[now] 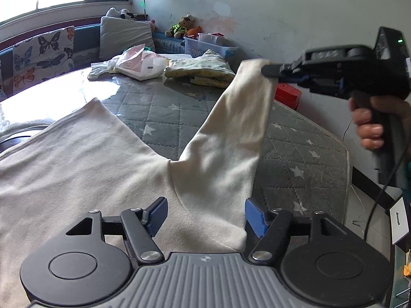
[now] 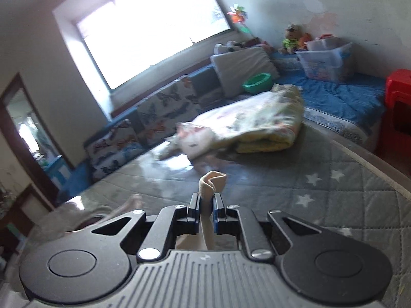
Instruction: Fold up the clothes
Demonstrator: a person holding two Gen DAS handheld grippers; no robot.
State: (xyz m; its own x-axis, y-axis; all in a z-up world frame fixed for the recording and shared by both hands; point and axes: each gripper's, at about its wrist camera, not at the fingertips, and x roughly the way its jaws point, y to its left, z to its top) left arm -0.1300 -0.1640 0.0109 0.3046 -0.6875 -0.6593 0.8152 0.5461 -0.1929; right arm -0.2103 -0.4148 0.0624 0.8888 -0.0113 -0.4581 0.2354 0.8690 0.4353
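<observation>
Bright window (image 2: 154,28) blown out with daylight, scuffed white wall (image 1: 282,12), butterfly-print cushions (image 1: 43,51) along window seat, grey star-quilted mattress (image 1: 164,113) (glare patch), red stool (image 2: 398,107).

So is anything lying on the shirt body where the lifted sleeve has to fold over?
Nothing visible. The right claw holds the sleeve up; the shirt body lies bare, with the open left claw at the shoulder.

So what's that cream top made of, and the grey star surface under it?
The cream top looks like soft matte knit, probably cotton: it drapes limply from the right tool. The grey star surface looks like quilted fabric under a clear glossy sheet, judging by the stitched diamonds and window glare.
</observation>
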